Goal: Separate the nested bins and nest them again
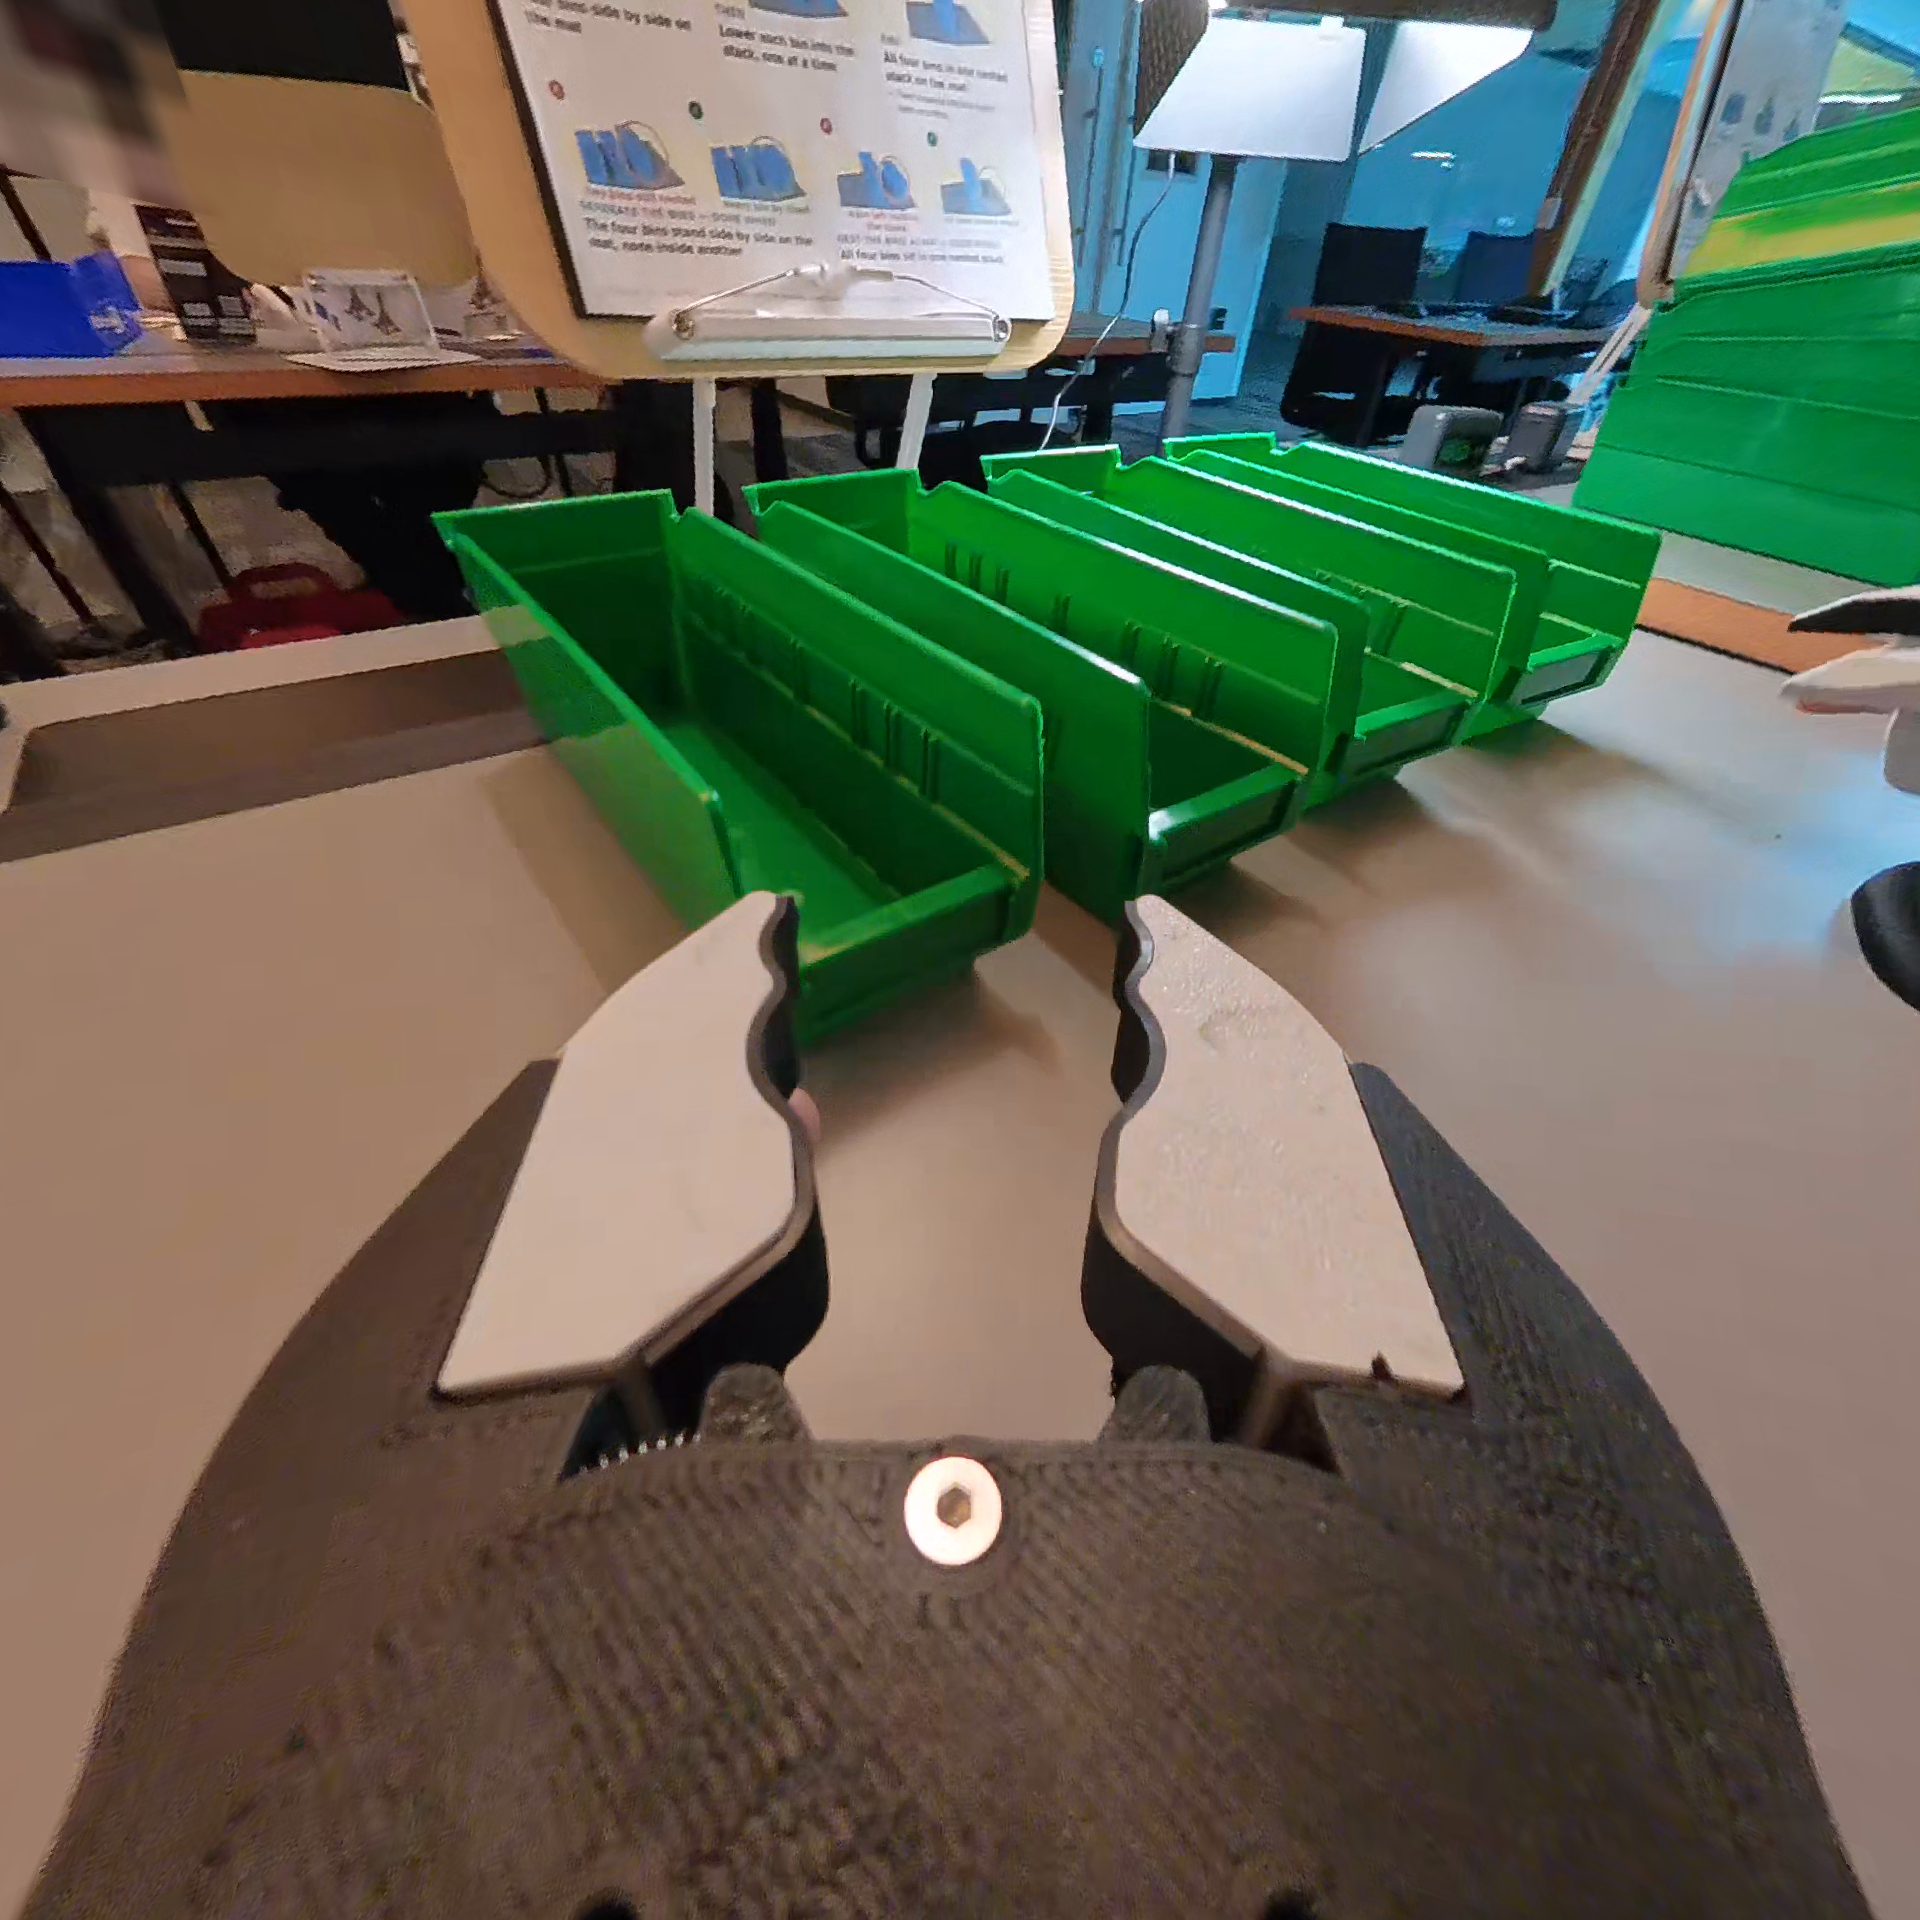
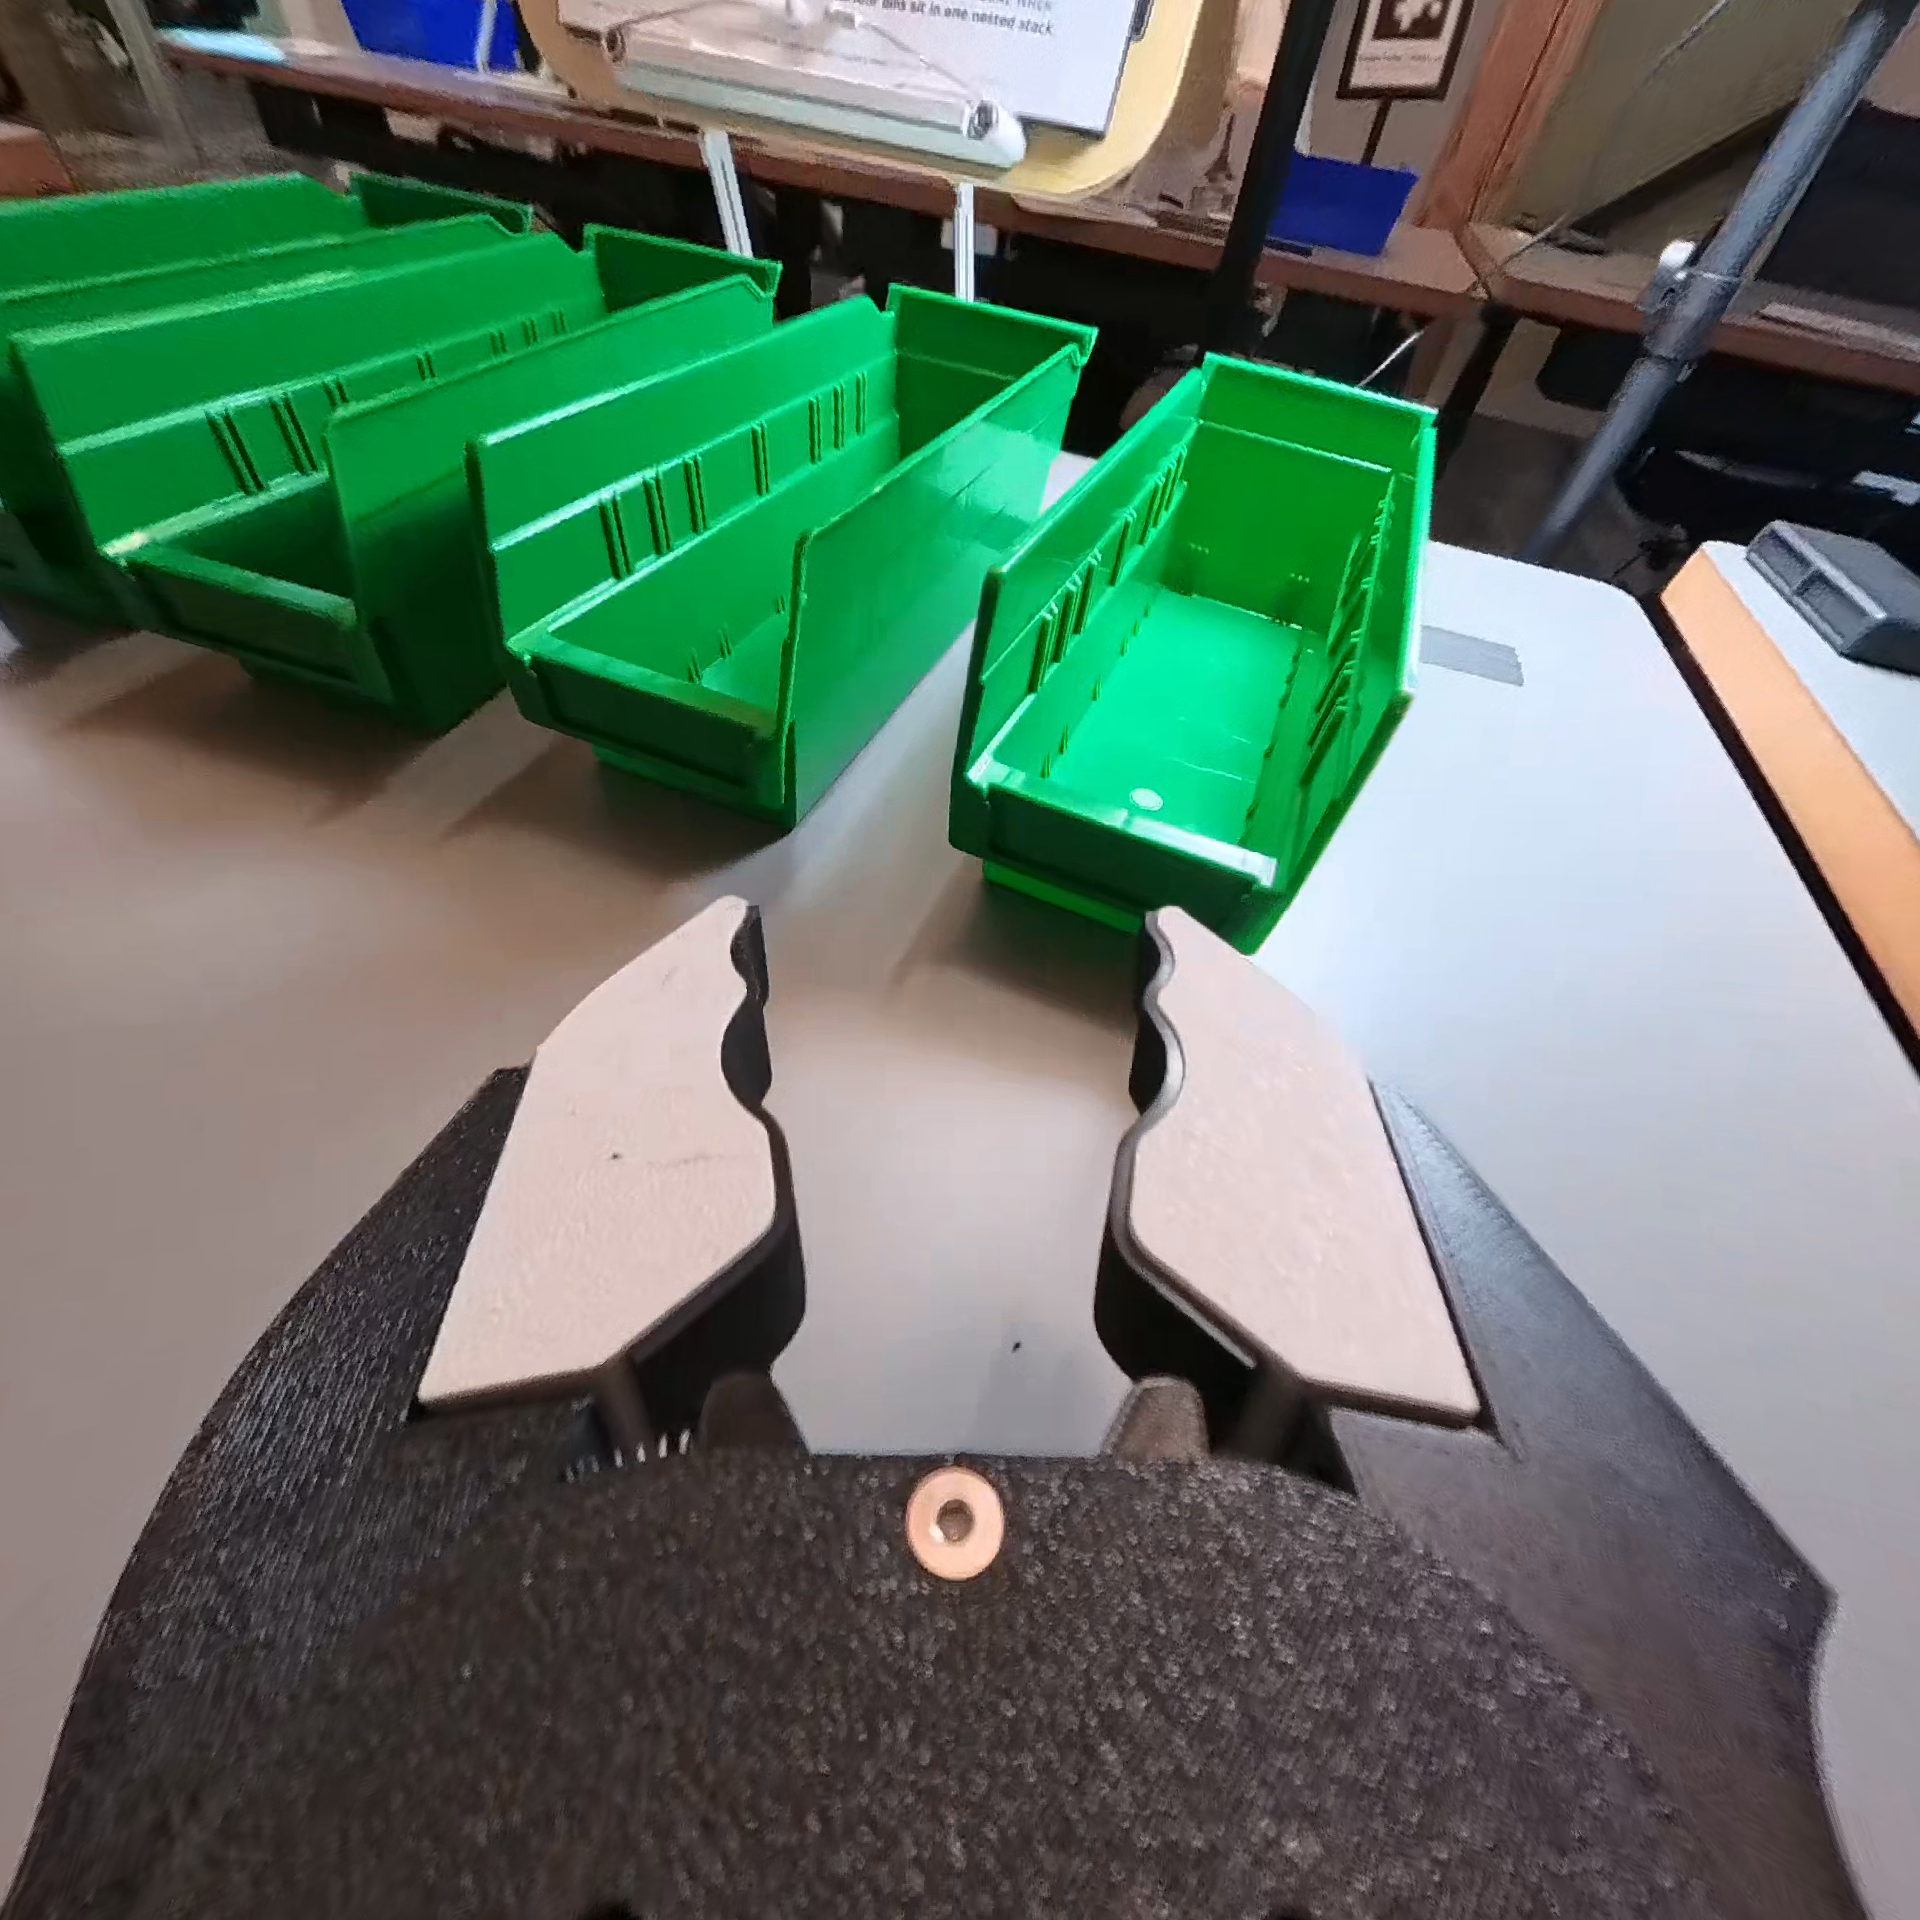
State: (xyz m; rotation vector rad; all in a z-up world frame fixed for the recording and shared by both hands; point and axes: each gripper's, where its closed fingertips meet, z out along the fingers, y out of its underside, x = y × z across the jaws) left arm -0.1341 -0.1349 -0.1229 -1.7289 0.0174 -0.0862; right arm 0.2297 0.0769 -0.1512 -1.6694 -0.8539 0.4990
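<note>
Left gripper (image 1: pixel 961 971): jaws spread, nothing between them; hangs low over the grey tabletop (image 1: pixel 312 1039).
Right gripper (image 2: pixel 951 977): jaws spread, nothing held; also low over the tabletop.
Green bins: four in a row, side by side, none nested, open tops up, short fronts toward the grippers.
Leftmost bin (image 1: pixel 769 727): just ahead of the left gripper, its front corner close to the left fingertip (image 1: pixel 727 966); whether they touch, cannot tell.
Second bin (image 1: pixel 1091 665): ahead and right of the left gripper, close beside the leftmost.
Third bin (image 2: pixel 748 582): ahead and left of the right gripper.
Rightmost bin (image 2: pixel 1195 675): just ahead of the right gripper, a clear gap from its neighbour.
Clipboard with sheet (image 1: pixel 790 156): on a stand beyond the bins.
Other gripper (image 1: pixel 1870 665): partly seen at far right of the left wrist view.
</note>
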